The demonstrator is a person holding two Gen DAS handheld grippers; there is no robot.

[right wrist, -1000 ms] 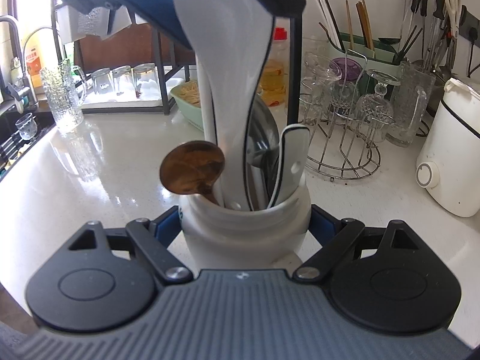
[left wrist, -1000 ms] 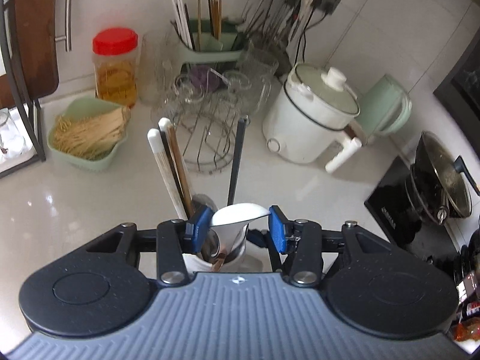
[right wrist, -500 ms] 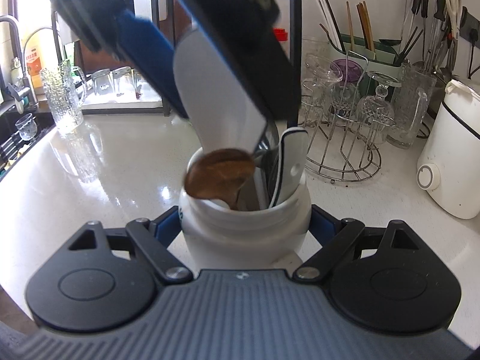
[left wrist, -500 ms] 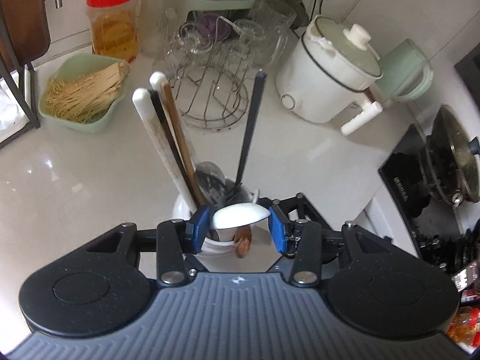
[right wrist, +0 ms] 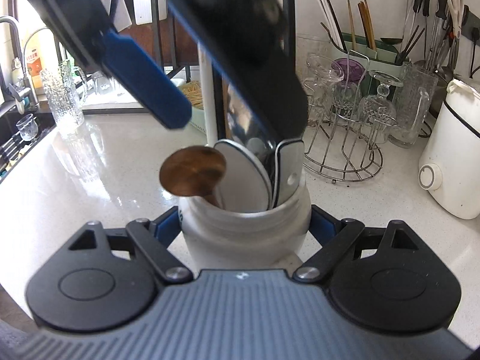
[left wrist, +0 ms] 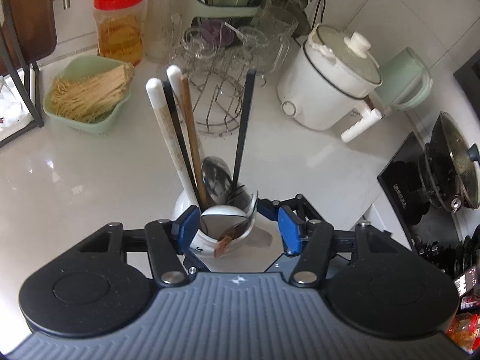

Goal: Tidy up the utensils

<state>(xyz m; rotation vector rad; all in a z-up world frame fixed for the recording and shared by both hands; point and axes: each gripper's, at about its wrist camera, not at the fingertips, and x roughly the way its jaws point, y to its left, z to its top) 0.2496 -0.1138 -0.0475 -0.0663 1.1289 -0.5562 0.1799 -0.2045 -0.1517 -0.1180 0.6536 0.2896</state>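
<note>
My right gripper point(right wrist: 244, 228) is shut on a white utensil holder point(right wrist: 246, 237) standing on the counter. The holder carries long white, black and wooden handles point(left wrist: 180, 126), a metal ladle point(left wrist: 216, 177), a wooden spoon point(right wrist: 192, 171) and a white-rimmed flat utensil point(right wrist: 240, 174). My left gripper point(left wrist: 237, 228) hangs just above the holder's mouth. Its jaws are opening, and the white-rimmed utensil point(left wrist: 223, 220) sits between them in the holder, with the right pad point(left wrist: 288, 228) well clear of it. In the right wrist view the left gripper point(right wrist: 234, 121) reaches down from the top.
A green basket of thin sticks point(left wrist: 87, 99), a red-lidded jar point(left wrist: 118, 27) and a wire rack of glasses point(left wrist: 222, 105) stand behind the holder. A white cooker point(left wrist: 327, 84) and a green kettle point(left wrist: 402, 81) are at the right, then a cooktop with a pan point(left wrist: 444, 162). A glass mug point(right wrist: 64, 99) stands by the sink.
The left gripper brought the white-rimmed utensil down into the holder, then its jaws spread apart off it. The wooden spoon shifted sideways. The right gripper and the holder stayed still.
</note>
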